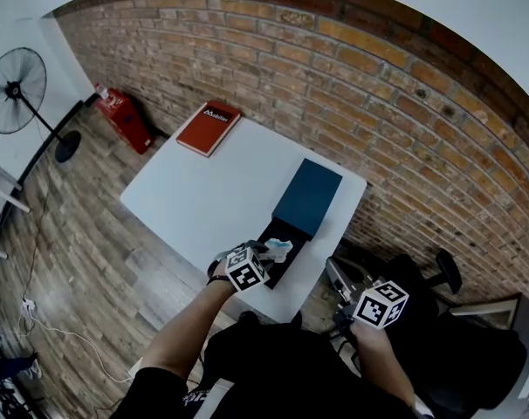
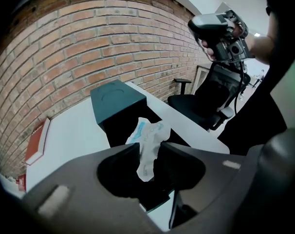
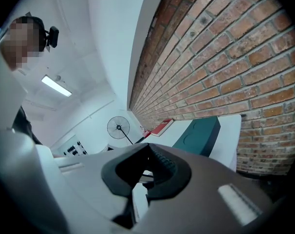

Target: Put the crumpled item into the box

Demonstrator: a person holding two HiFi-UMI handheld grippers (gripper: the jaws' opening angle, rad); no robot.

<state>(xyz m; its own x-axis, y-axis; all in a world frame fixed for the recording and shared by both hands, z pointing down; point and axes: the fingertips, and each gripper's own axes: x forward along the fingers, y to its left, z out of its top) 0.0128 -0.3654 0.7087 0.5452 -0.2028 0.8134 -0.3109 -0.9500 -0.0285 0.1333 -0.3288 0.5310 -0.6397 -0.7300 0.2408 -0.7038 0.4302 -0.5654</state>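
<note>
The crumpled white item (image 2: 148,143) stands between the jaws of my left gripper (image 2: 148,149), which press on it from both sides; its lower end hangs below them. It hovers over the black inside of the box (image 2: 122,126), whose dark teal lid (image 2: 116,100) stands open behind. From the head view, my left gripper (image 1: 266,253) holds the crumpled item (image 1: 281,250) at the box's (image 1: 280,267) near end, by the table's front edge. My right gripper (image 1: 362,309) hangs off the table to the right. Its jaws (image 3: 148,149) meet at the tips with nothing between them.
On the far left corner of the white table (image 1: 195,199) lies a red book (image 1: 209,127). A brick wall runs behind the table. A black office chair (image 1: 435,273) stands to the right. On the wooden floor at left are a fan (image 1: 16,90) and a red object (image 1: 125,119).
</note>
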